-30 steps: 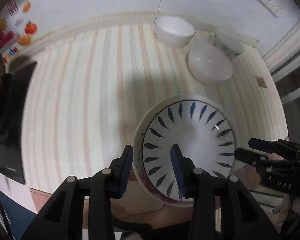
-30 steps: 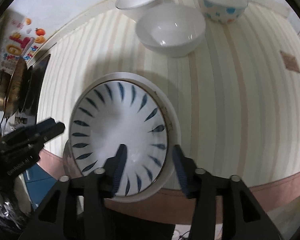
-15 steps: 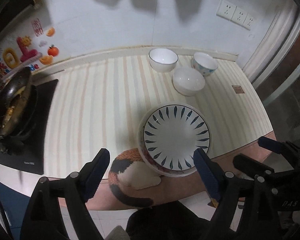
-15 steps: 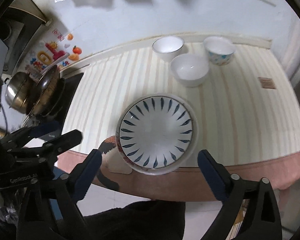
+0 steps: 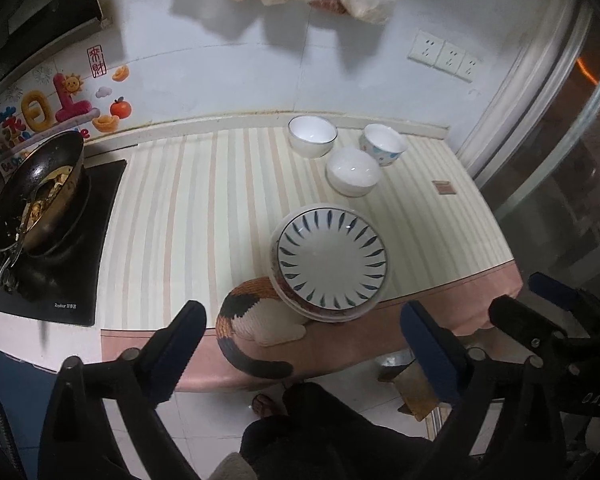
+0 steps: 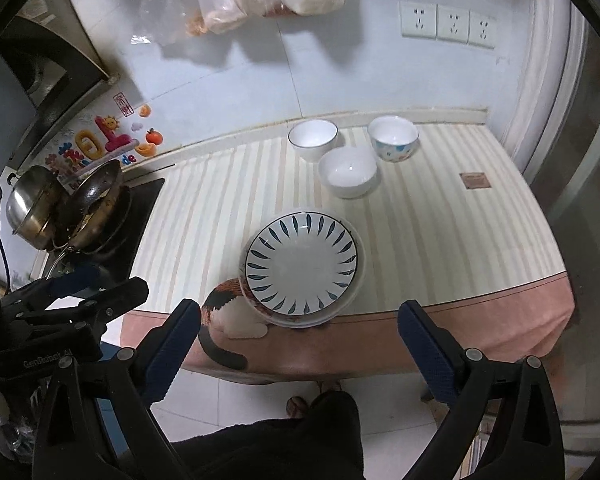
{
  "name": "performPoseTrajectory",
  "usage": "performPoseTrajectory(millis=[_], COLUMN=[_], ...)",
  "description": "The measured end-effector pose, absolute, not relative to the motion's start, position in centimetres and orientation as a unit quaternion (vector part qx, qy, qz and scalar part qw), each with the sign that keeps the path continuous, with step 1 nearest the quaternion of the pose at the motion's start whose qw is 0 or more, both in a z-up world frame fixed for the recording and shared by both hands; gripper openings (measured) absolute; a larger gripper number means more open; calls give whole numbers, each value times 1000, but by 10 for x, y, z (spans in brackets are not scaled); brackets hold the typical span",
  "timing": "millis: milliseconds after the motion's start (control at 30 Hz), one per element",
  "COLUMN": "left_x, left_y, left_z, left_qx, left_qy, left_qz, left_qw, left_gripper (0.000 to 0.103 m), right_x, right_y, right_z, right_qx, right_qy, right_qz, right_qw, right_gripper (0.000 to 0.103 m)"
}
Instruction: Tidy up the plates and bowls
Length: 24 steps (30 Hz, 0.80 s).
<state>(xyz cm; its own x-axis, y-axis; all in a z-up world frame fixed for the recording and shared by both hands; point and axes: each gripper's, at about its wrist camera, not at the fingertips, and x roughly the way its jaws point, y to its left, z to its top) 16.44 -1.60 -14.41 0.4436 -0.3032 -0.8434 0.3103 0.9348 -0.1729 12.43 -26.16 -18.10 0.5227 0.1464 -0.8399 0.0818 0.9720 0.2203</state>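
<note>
Glossy round plate (image 5: 332, 258) tops perhaps two stacked plates.

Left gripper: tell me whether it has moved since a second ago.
Yes. The left gripper has pulled up and back off the blue-leaf plate, its jaws having just been opening, empty.

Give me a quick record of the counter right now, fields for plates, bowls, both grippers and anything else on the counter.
plates: blue-leaf plate stacked on another plate near the counter's front edge
bowls: three at the back, unstacked: white bowl, patterned bowl, plain white bowl
left gripper: open, just opened, nothing between the jaws
right gripper: open, just opened, nothing between the jaws
other: cat-shaped mat partly under the stack; pan on the stove
</note>
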Motion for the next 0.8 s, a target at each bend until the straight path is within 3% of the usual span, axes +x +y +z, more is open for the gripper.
performPoseTrajectory(millis=[367,667,800], left_x=[176,267,330], left_y=[-36,-93,-124], left_z=[-142,-174,-202], left_qx=[7,46,42], left_qy=[473,456,474], left_qz=[-189,-182,-149], left_qw=[861,870,867], left_gripper=[100,100,100], right_x=[118,205,275], right_y=[-281,-348,-385], right_z=[-181,-226,-274], right_qx=[156,240,261], right_qy=[482,471,521], right_qz=[37,88,89], right_qw=[862,844,808], right_gripper=[101,101,100])
